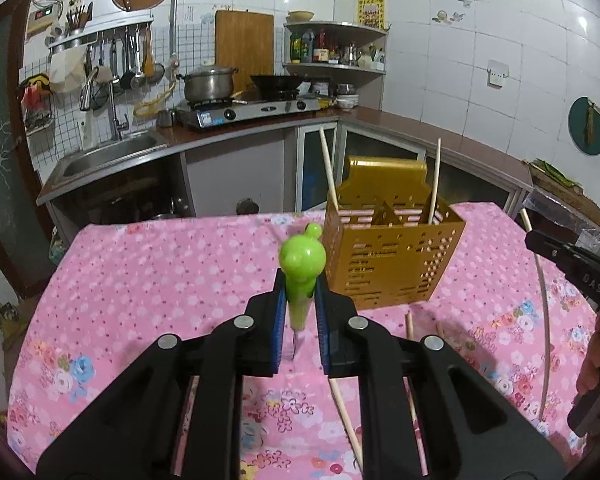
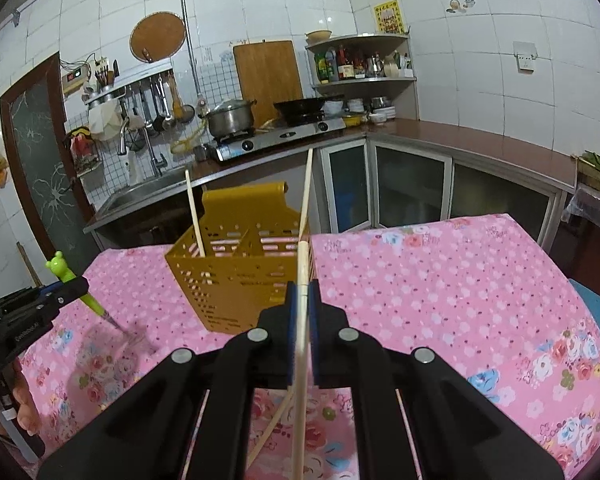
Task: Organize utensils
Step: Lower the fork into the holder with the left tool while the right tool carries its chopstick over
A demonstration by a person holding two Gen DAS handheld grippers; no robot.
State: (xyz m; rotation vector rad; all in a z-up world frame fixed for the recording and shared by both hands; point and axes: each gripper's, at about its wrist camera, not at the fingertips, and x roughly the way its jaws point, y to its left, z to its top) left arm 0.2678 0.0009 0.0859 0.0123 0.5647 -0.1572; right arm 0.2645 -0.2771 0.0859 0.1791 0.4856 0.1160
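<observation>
Green frog-handled fork clamped upright in left gripper, above pink floral tablecloth. Right gripper pinches a chopstick. Gold slotted holder just beyond, two chopsticks standing inside.

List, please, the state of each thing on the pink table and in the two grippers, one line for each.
Left gripper: shut on the green frog-headed fork.
Green frog-headed plastic fork: held, lifted, tines down.
Right gripper: shut on a pale wooden chopstick.
Pale wooden chopstick: held, lifted.
Golden perforated utensil holder: upright, two chopsticks inside.
Loose chopsticks: lying on the pink floral tablecloth.
</observation>
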